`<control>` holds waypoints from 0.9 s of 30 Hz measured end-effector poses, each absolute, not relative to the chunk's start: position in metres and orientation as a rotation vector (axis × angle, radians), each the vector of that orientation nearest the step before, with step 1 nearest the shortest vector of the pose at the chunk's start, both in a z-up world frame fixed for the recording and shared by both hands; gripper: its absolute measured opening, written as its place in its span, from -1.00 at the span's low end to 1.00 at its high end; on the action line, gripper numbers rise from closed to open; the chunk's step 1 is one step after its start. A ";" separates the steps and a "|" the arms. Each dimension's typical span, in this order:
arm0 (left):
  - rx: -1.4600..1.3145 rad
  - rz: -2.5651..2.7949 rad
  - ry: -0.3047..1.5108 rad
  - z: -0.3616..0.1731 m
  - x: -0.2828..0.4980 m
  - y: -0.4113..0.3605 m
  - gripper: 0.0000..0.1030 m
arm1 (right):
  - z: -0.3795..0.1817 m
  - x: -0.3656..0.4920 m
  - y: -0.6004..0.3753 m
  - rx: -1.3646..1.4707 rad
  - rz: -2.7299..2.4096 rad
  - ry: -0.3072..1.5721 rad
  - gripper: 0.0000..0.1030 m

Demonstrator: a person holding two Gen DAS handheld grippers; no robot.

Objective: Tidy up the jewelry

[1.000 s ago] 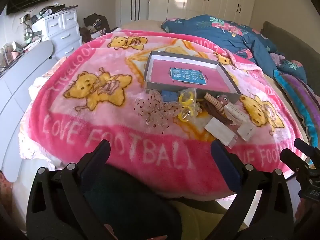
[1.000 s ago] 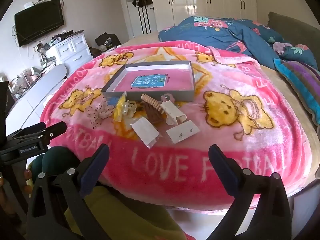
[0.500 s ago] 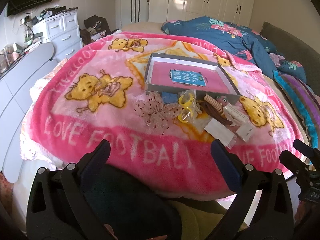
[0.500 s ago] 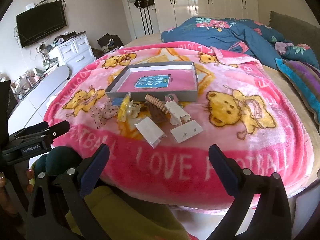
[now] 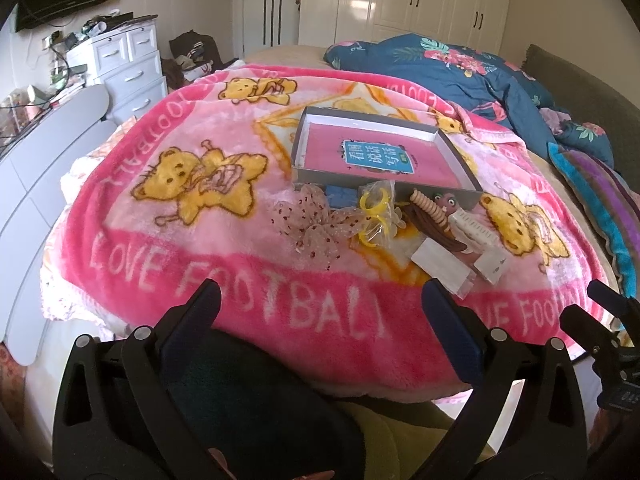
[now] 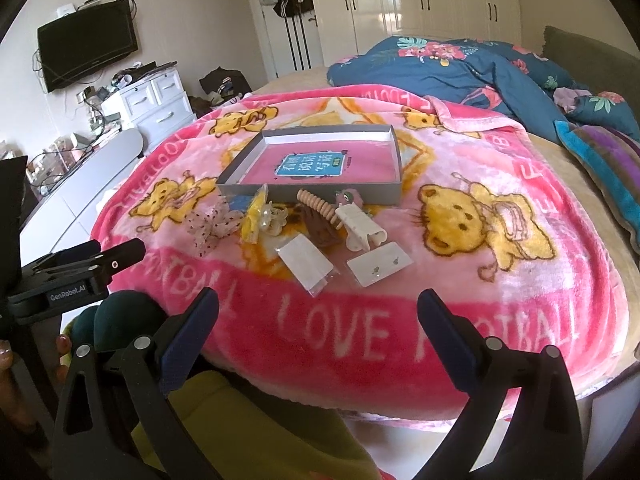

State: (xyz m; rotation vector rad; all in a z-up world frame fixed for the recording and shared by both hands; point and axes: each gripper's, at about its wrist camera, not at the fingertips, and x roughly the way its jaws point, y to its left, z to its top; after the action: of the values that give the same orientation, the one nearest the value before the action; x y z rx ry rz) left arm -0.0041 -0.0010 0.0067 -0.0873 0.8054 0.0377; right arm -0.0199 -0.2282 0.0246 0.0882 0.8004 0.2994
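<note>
A grey shallow box (image 5: 304, 136) (image 6: 394, 148) with a pink floor lies on the pink blanket. In front of it sits a heap of accessories: a dotted bow (image 5: 316, 226) (image 6: 212, 226), yellow rings in a bag (image 5: 374, 216) (image 6: 256, 216), a brown hair clip (image 5: 430, 224) (image 6: 320, 228), a white clip (image 6: 360, 226), a white packet (image 5: 440, 264) (image 6: 306, 266) and an earring card (image 6: 380, 266). My left gripper (image 5: 320, 320) and right gripper (image 6: 318, 320) are both open and empty, short of the bed's near edge.
A blue floral duvet (image 5: 448, 68) and striped pillow (image 6: 604, 160) lie at the back right. White drawers (image 5: 128, 68) and a grey board (image 5: 44, 148) stand on the left. The left gripper (image 6: 76, 272) shows at the right wrist view's left edge.
Both grippers have moved a little closer to the bed; the box and heap look slightly larger. Nothing on the blanket has moved.
</note>
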 end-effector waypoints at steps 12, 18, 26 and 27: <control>-0.089 0.040 0.806 0.010 -0.005 -0.002 0.82 | 0.024 -0.020 -0.227 0.088 0.300 0.799 0.92; -0.087 0.043 0.804 0.012 -0.006 -0.002 0.82 | 0.024 -0.020 -0.227 0.089 0.302 0.802 0.92; -0.089 0.045 0.804 0.013 -0.006 0.000 0.82 | 0.022 -0.014 -0.222 0.085 0.328 0.806 0.92; -0.089 0.052 0.802 0.015 -0.006 0.002 0.82 | 0.022 -0.012 -0.221 0.083 0.329 0.804 0.92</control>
State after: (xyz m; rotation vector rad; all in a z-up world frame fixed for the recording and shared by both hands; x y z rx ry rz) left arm -0.0060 0.0023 0.0151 -0.0890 0.8021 0.0517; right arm -0.0122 -0.2214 0.0220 0.0833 0.8043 0.3294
